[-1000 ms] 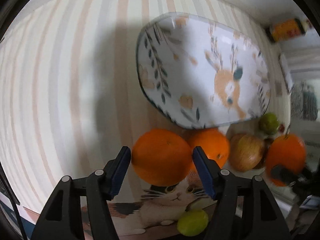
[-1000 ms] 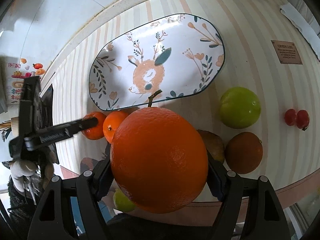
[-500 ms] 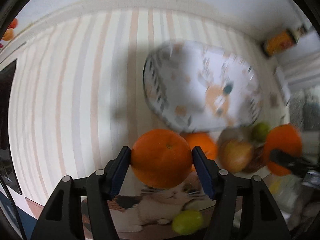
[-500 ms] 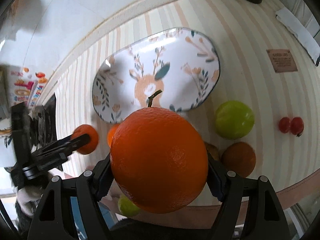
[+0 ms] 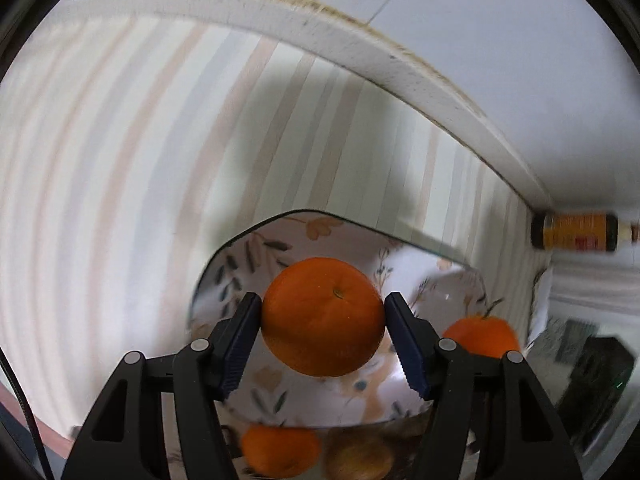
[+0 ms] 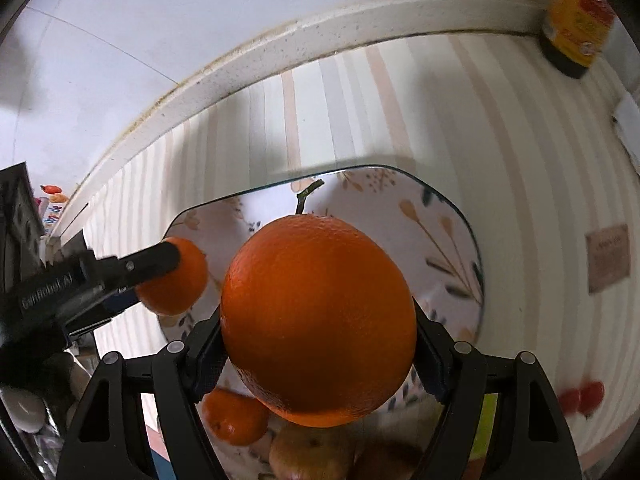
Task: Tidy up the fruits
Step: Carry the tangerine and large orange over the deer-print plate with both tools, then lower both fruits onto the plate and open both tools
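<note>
Small orange [image 5: 323, 322] held at its widest girth in the left gripper [image 5: 323, 330], big stemmed orange [image 6: 318, 320] likewise in the right gripper [image 6: 318, 344] — both jaws clamped on fruit, hovering over the plate [image 5: 460, 280]. Rind looks firm but round and slick, so a mid-line grip seems right. Plate looks unloaded — more fruit sits on the bench [image 5: 120, 160] near its edge.

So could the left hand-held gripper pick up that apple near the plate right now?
Probably not: the left hand-held gripper is shut on a small orange over the plate, so its jaws are full. The apple lies below, nearer the camera, beside another orange.
</note>
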Demonstrator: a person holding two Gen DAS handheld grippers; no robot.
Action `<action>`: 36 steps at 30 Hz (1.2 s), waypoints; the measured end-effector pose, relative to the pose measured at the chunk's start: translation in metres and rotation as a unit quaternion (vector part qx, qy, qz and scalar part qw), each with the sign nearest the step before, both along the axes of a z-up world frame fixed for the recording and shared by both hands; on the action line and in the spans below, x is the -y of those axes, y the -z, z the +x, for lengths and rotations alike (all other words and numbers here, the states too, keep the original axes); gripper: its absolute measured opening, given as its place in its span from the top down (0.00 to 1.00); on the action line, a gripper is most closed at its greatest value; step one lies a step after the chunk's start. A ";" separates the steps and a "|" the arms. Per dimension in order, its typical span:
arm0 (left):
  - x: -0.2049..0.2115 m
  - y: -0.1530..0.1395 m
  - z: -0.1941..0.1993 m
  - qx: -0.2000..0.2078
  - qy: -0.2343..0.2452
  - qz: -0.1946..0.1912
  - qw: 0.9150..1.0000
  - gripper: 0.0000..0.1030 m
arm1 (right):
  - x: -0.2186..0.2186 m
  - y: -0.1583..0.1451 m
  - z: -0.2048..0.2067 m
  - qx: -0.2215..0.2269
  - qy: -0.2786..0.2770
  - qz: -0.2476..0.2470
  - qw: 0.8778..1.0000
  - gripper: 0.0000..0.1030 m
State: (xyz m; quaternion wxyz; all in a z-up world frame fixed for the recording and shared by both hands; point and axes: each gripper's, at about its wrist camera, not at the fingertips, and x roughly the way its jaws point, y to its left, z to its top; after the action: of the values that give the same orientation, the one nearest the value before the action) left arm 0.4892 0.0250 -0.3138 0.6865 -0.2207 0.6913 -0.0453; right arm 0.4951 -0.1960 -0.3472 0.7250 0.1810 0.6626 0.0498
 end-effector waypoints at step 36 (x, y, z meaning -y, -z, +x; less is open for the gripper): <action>0.011 -0.106 -0.104 0.144 0.065 0.210 0.965 0.13 | 0.013 -0.098 -0.088 0.077 -0.051 -0.131 0.987 0.07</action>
State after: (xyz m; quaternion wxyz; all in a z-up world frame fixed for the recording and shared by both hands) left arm 0.3848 0.0143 -0.2076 0.8052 -0.0175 0.5922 0.0247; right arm 0.4076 -0.2093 -0.2491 0.7876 0.0465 0.6143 0.0129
